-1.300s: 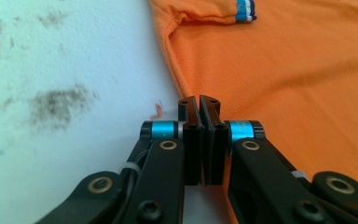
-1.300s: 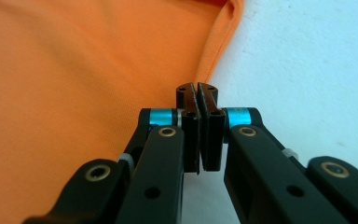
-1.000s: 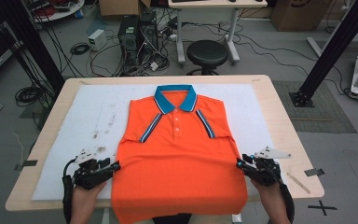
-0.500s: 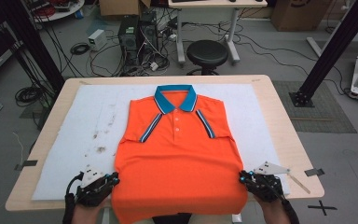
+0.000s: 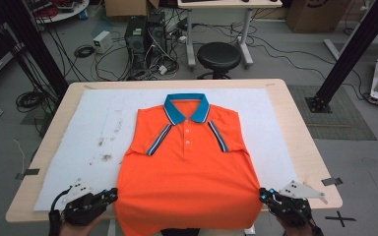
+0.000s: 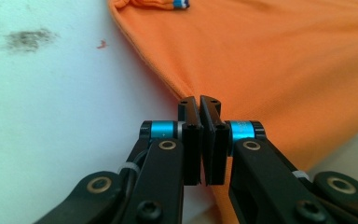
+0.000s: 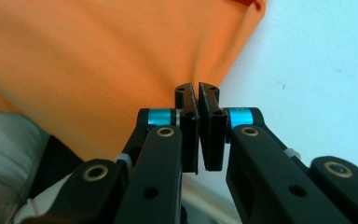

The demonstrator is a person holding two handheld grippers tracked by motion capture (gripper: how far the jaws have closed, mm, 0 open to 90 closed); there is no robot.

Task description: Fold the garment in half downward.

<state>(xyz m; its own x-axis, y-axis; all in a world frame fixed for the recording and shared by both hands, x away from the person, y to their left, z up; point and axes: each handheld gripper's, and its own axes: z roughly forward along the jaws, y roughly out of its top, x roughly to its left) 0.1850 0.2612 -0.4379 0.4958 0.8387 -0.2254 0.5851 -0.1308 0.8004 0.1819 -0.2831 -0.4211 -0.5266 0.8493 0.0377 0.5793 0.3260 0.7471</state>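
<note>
Orange shirt lies flat on the white mat, collar away, hem hanging over the near edge of the surface. Left tongs clamped on the shirt's left side edge — right tongs clamped on its right side edge. Bare mat flanks the shirt both sides.

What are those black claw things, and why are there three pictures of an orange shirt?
A person holds a pinching tool in each hand. One picture looks down from above; the other two come from little cameras riding on the tools. An orange shirt with a blue collar lies flat on a white sheet covering a wooden table. The left gripper pinches the shirt's left edge near the bottom, and the right gripper pinches its right edge. Both are squeezed shut on the cloth. The shirt's bottom hangs over the table's near edge.
</note>
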